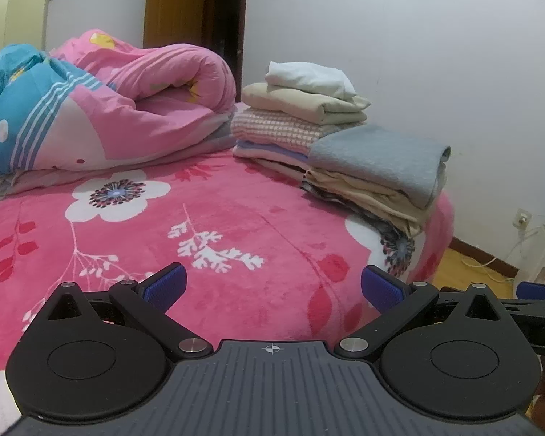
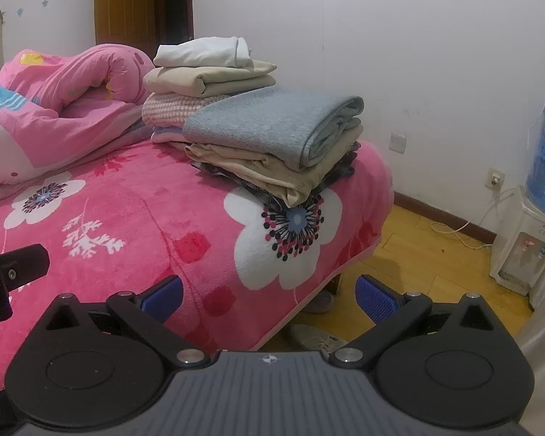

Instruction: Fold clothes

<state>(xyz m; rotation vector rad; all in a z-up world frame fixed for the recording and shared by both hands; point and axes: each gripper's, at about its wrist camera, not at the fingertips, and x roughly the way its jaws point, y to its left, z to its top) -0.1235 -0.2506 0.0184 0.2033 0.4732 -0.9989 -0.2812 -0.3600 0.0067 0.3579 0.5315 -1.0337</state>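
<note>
Both grippers hover over the near end of the bed (image 1: 236, 200), jaws spread wide, nothing held; left gripper (image 1: 272, 289) faces bare pink blanket, right gripper (image 2: 269, 296) sits at the bed's right edge, floor beyond; the folded clothes lie ahead and to the right, front pile topped by a grey-blue towel (image 2: 272, 123), taller back pile (image 1: 301, 109) behind it; the right gripper looks nearer; the front pile sits tight to the bed's edge, so open room lies leftward, across the blanket.

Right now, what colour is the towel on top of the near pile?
Pale grey-blue towel, clearest in the right wrist view.
</note>
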